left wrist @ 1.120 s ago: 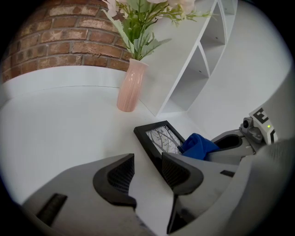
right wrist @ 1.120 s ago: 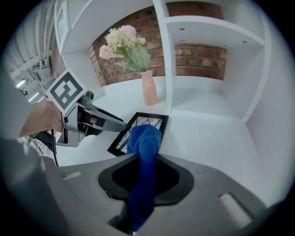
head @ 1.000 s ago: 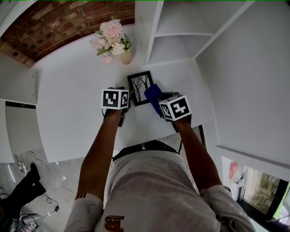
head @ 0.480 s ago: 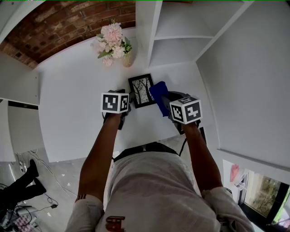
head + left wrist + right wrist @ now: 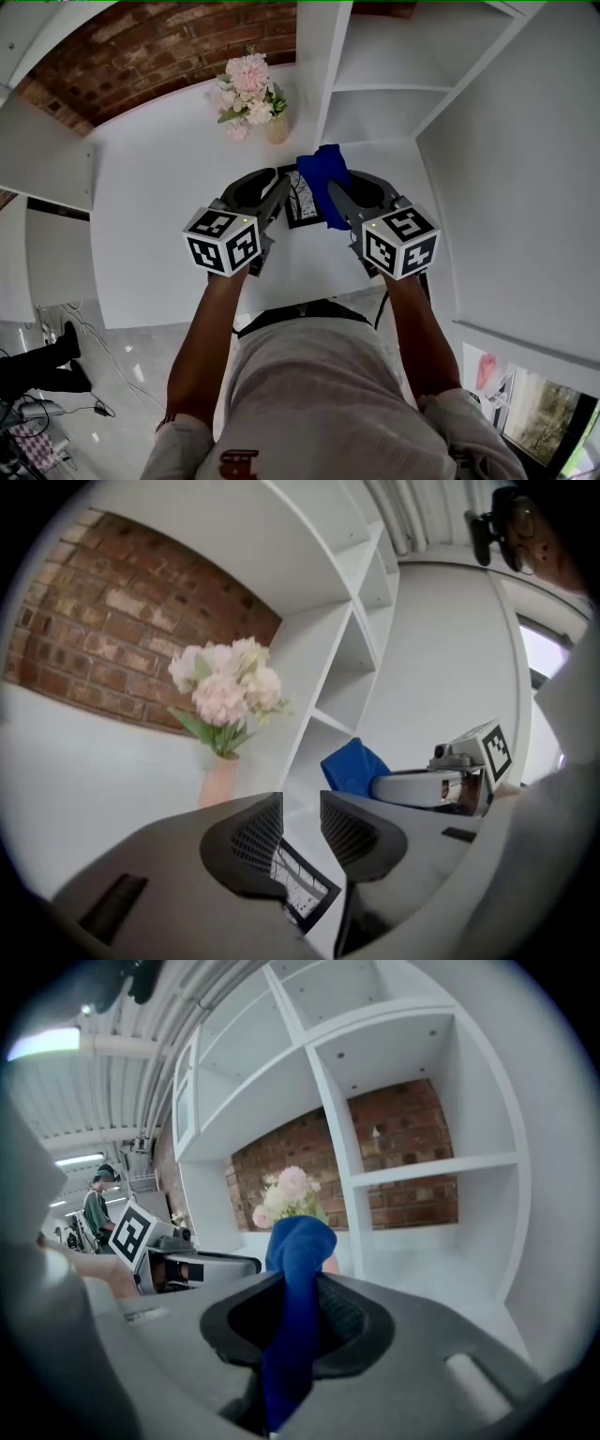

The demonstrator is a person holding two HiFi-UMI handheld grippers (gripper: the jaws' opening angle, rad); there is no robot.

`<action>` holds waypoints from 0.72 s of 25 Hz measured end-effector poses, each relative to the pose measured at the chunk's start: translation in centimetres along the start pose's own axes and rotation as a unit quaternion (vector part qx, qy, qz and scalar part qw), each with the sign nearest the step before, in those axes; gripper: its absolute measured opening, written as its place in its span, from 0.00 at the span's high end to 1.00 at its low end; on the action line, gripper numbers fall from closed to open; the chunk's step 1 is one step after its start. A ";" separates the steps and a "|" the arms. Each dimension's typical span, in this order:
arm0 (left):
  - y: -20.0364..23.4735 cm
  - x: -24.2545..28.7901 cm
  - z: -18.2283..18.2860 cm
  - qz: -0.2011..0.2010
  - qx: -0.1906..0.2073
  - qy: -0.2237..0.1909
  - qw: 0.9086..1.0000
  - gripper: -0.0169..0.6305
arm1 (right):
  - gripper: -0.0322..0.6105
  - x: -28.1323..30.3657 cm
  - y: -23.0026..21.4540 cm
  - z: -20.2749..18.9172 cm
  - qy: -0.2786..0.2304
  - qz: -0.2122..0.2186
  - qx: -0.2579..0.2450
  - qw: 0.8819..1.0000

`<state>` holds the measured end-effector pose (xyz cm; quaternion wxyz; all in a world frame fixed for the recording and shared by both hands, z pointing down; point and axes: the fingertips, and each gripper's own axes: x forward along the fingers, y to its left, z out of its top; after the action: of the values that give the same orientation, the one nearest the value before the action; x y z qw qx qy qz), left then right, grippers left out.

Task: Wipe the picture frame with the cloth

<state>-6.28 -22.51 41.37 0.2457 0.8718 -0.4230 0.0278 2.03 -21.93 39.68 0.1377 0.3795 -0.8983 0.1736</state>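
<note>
A pinkish vase [image 5: 277, 129] at the back of the white bench [image 5: 150, 206] holds pale pink flowers [image 5: 248, 89]. The black picture frame [image 5: 302, 197] lies on the bench between the two grippers, print up, its long side running away from the person. The left gripper [image 5: 302, 808] has its jaws apart and closing, with nothing pressed between them — the frame's corner shows through the gap below. The right gripper [image 5: 298, 1288] has its jaws pinched on the blue cloth [image 5: 323, 173], which bunches out past the tips over the frame's right edge.
</note>
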 end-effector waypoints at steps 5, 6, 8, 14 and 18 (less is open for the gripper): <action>-2.6 -2.6 4.7 -0.009 0.052 -0.081 0.995 0.83 | 0.83 -1.2 2.0 4.0 -0.084 0.027 -0.020 0.996; -3.0 -3.2 5.5 -0.010 0.059 -0.095 0.994 0.84 | 0.83 -1.5 2.4 4.6 -0.100 0.033 -0.023 0.994; -3.8 -4.2 6.8 -0.012 0.072 -0.121 0.990 0.86 | 0.83 -2.1 3.1 5.9 -0.131 0.043 -0.028 0.990; -6.1 -6.7 9.9 -0.008 0.108 -0.166 0.980 0.93 | 0.83 -4.3 5.6 8.7 -0.211 0.071 -0.049 0.974; -7.2 -7.8 10.9 -0.006 0.127 -0.191 0.973 0.97 | 0.83 -5.4 6.8 9.5 -0.245 0.082 -0.056 0.964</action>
<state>-7.62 -18.03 26.86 0.0477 0.8878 -0.4495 -0.0867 -0.40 -18.00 27.61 -0.0804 0.3270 -0.9409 0.0349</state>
